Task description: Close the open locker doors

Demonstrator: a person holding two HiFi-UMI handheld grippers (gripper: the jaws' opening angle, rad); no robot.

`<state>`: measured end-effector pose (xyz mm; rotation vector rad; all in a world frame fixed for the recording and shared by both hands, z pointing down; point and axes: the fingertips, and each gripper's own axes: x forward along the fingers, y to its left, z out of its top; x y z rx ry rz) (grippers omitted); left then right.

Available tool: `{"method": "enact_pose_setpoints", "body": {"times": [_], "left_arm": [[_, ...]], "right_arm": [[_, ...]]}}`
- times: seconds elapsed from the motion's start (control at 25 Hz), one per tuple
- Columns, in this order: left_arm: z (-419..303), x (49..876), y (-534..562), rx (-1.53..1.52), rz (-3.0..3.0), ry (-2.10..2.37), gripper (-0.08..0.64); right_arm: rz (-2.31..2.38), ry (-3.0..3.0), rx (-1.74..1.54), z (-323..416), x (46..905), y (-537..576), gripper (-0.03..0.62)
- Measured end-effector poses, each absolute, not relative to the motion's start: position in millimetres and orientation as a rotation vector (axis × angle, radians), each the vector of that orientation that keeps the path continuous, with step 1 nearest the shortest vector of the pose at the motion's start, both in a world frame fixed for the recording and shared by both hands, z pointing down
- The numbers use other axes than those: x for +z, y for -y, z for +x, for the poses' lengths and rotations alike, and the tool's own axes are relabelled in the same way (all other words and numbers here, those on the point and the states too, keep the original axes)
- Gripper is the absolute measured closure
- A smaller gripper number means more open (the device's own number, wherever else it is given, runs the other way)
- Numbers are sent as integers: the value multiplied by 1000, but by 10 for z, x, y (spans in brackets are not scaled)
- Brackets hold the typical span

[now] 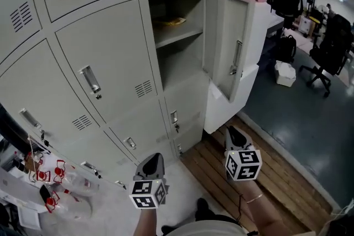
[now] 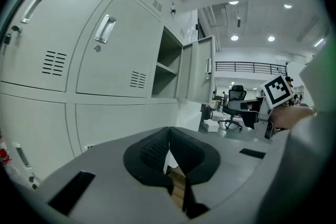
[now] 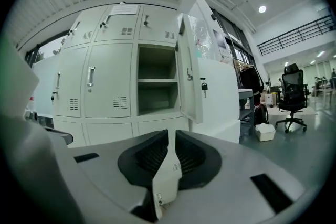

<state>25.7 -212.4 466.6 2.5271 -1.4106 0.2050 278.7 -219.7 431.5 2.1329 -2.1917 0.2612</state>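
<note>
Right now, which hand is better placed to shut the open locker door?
Right, likely. The right gripper sits almost directly below the open door in the head view, pointing toward it. The left gripper is further left, in front of closed lockers.

A pale grey metal locker door (image 1: 231, 47) stands swung wide open, upright, hinged at the right edge of its compartment (image 1: 176, 61). Its vertical handle faces away from the compartment, which holds a single shelf.
</note>
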Motion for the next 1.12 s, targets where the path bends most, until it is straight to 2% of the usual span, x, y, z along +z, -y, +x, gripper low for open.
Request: {"method": "enact_pose_setpoints", "body": {"times": [0.44,1.12], "left_arm": [[1101,4693,2586,230,2580,1344,538],[1381,4638,2910,242,2571,1375,538]], "right_arm": [[2127,2271,224,3519,4186,2791,543],[1942,2375,187,3698,4093,3400,445]]}}
